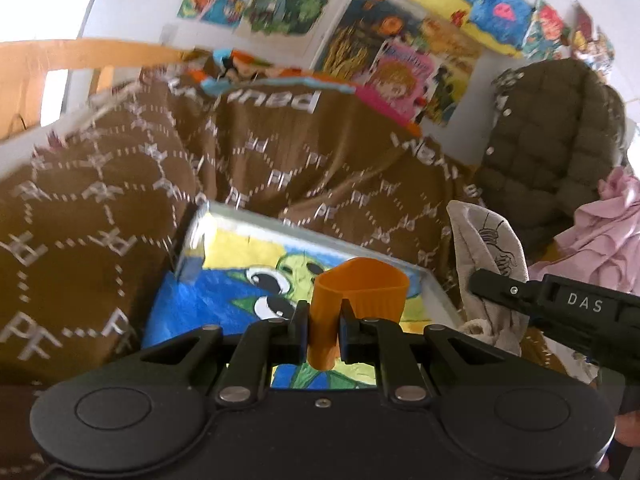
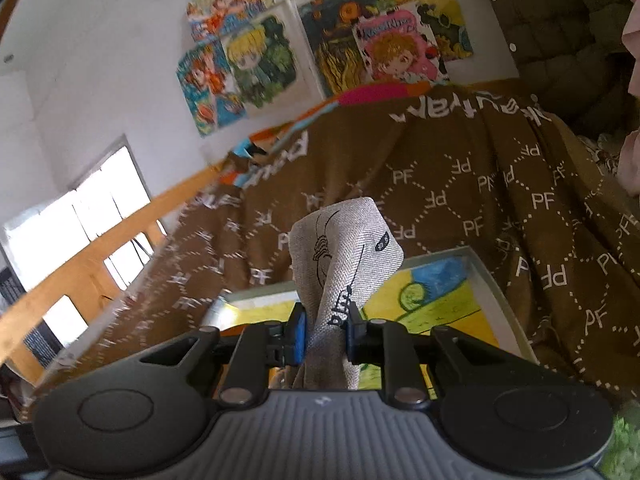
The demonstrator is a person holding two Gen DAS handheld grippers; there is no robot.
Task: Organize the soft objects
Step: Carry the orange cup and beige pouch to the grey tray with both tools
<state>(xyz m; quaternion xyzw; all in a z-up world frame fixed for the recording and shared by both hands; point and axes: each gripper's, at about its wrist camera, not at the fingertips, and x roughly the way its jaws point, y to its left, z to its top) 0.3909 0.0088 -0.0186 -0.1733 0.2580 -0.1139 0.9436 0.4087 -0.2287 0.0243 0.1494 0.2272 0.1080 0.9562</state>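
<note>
My left gripper (image 1: 323, 322) is shut on an orange soft ribbed cup (image 1: 358, 300), pinching its wall, above a painted canvas (image 1: 224, 296). My right gripper (image 2: 326, 330) is shut on a grey printed cloth (image 2: 346, 248) that stands up between the fingers; the same cloth (image 1: 486, 248) and the right gripper's black body (image 1: 560, 304) show at the right of the left wrist view. Both hover over a brown patterned blanket (image 1: 100, 200), which also shows in the right wrist view (image 2: 500, 200).
The painted canvas (image 2: 440, 292) lies on the blanket. A dark green quilted jacket (image 1: 552, 132) and pink cloth (image 1: 608, 240) lie at the right. A wooden bed rail (image 2: 100, 240) runs along the left. Posters (image 2: 320, 40) cover the wall.
</note>
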